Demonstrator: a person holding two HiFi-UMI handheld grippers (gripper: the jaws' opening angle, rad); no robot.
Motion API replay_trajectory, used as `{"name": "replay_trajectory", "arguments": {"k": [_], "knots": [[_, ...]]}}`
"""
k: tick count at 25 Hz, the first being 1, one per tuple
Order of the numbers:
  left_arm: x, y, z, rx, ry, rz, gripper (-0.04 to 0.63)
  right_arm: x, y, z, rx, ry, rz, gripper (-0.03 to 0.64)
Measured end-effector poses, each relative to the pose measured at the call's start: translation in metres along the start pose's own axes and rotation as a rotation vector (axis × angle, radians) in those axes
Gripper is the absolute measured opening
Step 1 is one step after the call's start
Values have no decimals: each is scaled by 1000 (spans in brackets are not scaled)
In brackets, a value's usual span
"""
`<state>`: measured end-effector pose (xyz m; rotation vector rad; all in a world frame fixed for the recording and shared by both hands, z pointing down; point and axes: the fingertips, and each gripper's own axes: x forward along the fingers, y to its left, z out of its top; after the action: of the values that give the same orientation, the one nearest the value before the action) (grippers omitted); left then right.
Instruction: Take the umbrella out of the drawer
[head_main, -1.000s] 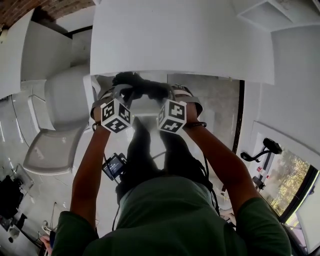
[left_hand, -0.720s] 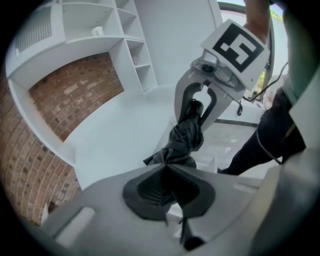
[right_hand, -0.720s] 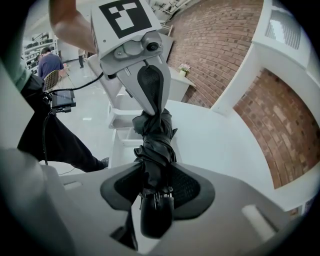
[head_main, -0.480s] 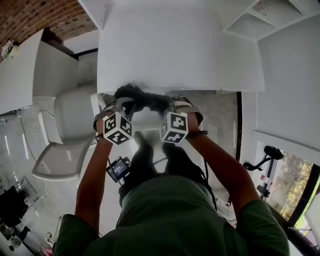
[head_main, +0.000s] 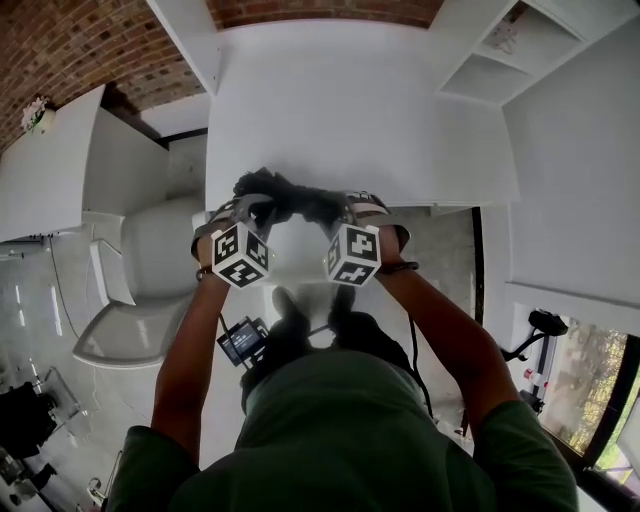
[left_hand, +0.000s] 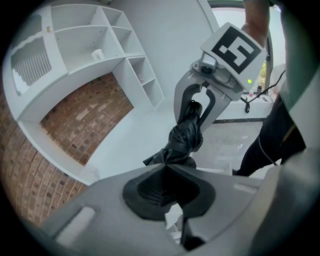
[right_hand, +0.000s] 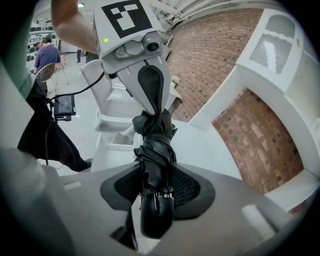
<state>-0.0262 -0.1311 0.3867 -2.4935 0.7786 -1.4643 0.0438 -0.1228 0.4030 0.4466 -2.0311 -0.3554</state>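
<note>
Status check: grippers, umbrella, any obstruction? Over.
Left gripper shut on canopy end of the black folded fabric umbrella. Right gripper shut on its handle end. Umbrella held in air between them. No obstruction in view.

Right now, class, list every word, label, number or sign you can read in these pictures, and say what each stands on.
None can be read.
Left marker cube: black-and-white squares only, no letters.
Right marker cube: the same.
Small screen by the person's legs: lit, too small to read.
Umbrella: plain black, no label in view.
</note>
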Motion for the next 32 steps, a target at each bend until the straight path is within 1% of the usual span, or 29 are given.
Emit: {"name": "replay_trajectory", "arguments": {"k": [3,7,10,14,17,22,32], "knots": [[-4,17,14,7,-7,39,5,-7,-22,2,-22,-14,-33,163],[-7,44,25,-8,-26,80,5,-9,-49,11,-43,-29,-76,163],[-1,60,28,-34,-38,99,5,-4,-65,12,-59,-37,-102,163],[10,75,22,-45,-24,112,6,13,-78,13,-75,-34,-108,164],[26,83,10,-60,4,104,6,32,-84,11,-97,-19,-91,164],[51,85,-9,-96,51,64,6,60,-85,5,-127,14,-43,166],[97,84,-46,-112,118,-6,8,119,-83,-10,-178,94,20,173]]}}
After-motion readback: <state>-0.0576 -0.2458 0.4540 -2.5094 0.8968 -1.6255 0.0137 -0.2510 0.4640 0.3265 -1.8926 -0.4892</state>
